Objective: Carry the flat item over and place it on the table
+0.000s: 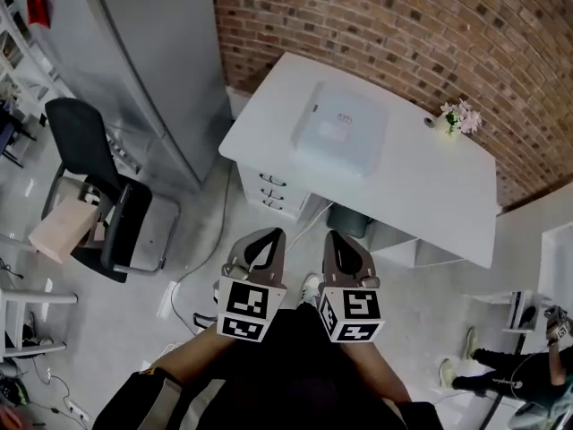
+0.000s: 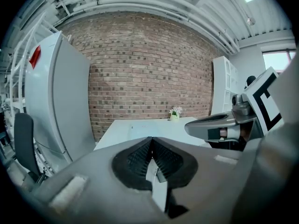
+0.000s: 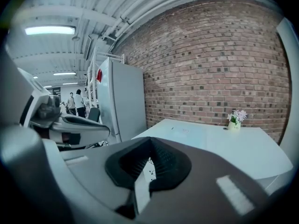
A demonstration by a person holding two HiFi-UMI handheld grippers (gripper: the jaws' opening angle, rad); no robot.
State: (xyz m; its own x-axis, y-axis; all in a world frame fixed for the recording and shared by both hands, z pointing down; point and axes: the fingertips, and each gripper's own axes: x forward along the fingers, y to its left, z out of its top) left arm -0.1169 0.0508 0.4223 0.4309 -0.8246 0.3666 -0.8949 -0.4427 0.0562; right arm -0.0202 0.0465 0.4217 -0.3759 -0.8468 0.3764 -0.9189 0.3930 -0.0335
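Hovering before the table [image 1: 439, 177] — left gripper [image 1: 269, 236] and right gripper [image 1: 337, 238], fingers together.

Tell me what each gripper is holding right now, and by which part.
Nothing. The left gripper and the right gripper are both shut with nothing between their jaws; the flat item lies on the table ahead.

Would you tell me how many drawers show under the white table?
3, stacked in the white drawer cabinet under the white rectangular table's left end in the head view: top drawer, middle drawer, bottom drawer. The tabletop may hide another.
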